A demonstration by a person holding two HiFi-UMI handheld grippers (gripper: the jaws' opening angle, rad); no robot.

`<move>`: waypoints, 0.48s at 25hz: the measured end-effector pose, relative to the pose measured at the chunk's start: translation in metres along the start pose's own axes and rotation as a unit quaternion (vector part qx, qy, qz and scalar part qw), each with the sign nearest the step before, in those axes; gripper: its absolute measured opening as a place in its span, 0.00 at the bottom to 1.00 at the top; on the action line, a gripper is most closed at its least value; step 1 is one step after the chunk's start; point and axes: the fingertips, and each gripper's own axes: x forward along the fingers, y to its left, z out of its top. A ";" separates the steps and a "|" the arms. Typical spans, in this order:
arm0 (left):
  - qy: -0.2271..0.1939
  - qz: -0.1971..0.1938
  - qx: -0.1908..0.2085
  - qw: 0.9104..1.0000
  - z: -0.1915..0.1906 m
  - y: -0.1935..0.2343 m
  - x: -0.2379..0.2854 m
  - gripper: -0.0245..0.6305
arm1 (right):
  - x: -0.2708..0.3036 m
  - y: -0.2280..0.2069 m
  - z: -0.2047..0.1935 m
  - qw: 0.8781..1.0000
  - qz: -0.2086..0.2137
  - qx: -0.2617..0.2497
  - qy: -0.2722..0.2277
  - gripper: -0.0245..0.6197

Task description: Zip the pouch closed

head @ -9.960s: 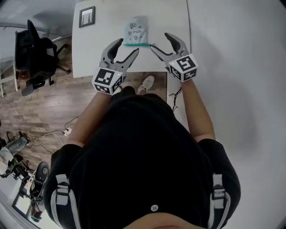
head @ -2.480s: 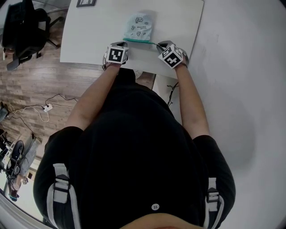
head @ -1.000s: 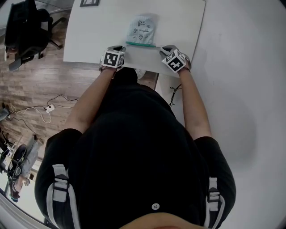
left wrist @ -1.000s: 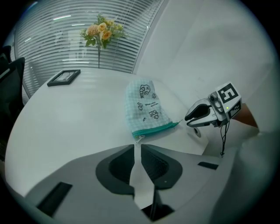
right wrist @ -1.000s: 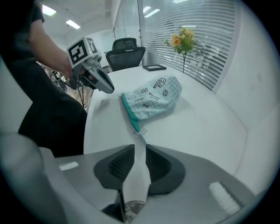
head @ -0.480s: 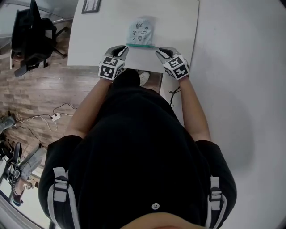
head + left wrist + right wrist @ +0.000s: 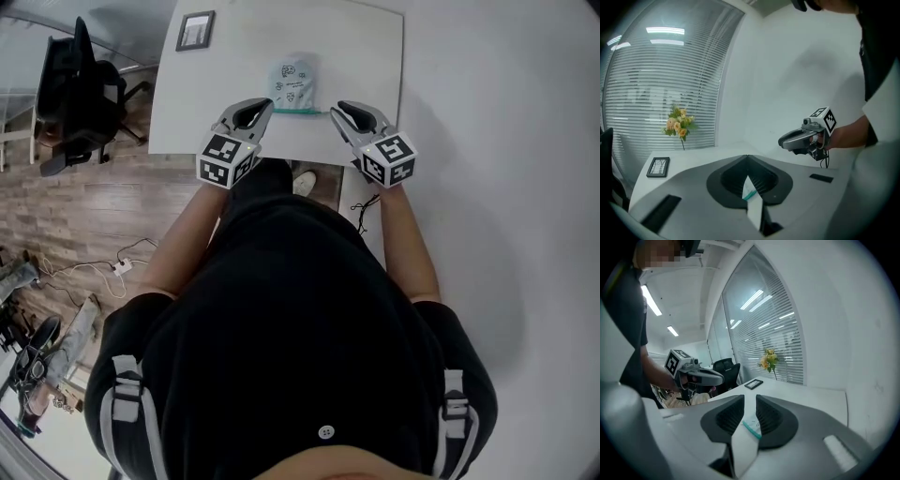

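- Lying flat on the white table (image 7: 361,56), the pouch (image 7: 292,81) is seen in the head view with its green zip strip (image 7: 300,111) along the edge nearest the person.
- The left gripper (image 7: 263,106) is held raised off the table, its tips just beside the left end of the zip strip and apart from the pouch.
- Its jaws are pressed together, having just closed, and nothing is pinched between them. Only a sliver of the pouch and its green strip is glimpsed through the slit below the tips in the left gripper view.
- The right gripper (image 7: 340,107) is likewise held raised, its tips just beside the right end of the zip strip.
- Its jaws are parted by a narrow gap and nothing is gripped. A corner of the pouch, with a bit of print and the green strip, is seen well beyond the pads through that gap.
- A small picture frame (image 7: 195,30) is seen lying near the table's far left corner.
- A bunch of flowers (image 7: 677,124) is seen before the window blinds (image 7: 661,89).
- A black office chair (image 7: 70,94) is seen on the wooden floor (image 7: 112,220), left of the table.
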 end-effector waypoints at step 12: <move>-0.082 -0.012 0.066 0.994 0.061 -0.029 -0.027 0.05 | -0.026 0.030 0.061 0.995 0.007 -0.053 -0.087 0.08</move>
